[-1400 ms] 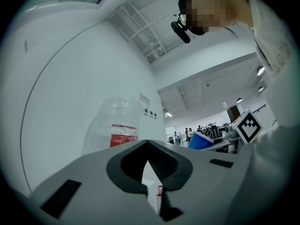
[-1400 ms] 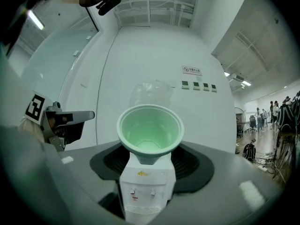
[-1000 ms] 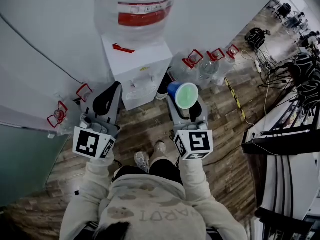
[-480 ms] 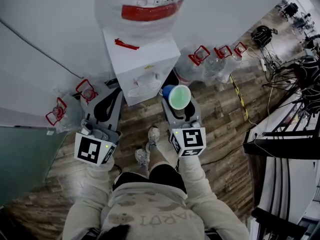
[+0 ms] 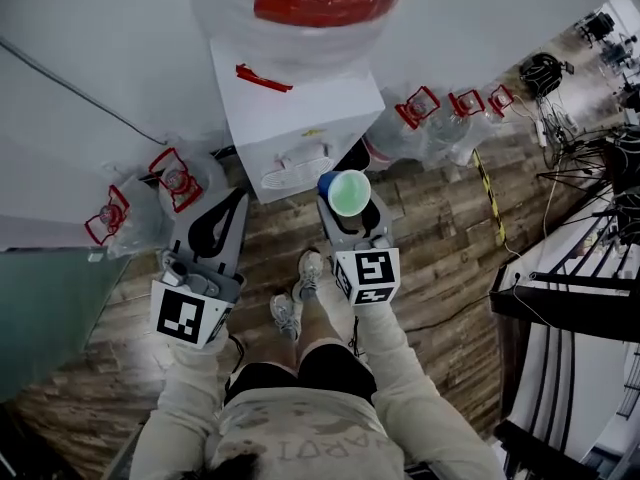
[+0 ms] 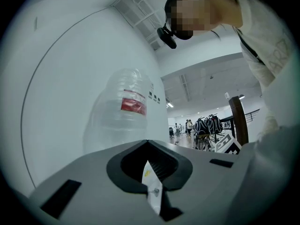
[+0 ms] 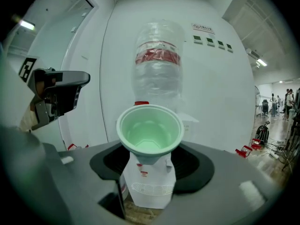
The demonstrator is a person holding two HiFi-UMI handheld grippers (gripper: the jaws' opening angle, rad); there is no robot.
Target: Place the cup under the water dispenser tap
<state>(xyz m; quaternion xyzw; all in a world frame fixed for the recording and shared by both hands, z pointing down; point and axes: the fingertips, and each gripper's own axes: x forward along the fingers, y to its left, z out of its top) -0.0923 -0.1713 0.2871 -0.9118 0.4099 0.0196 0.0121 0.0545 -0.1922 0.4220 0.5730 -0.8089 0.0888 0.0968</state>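
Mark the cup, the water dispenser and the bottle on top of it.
cup (image 7: 150,134): right gripper view, green inside wall.
water dispenser (image 5: 300,108): head view, white casing top.
bottle (image 5: 325,4): head view, red label.

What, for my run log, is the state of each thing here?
cup: empty, held by right gripper
left gripper: shut, empty
dispenser: bottle mounted, cup not yet under tap
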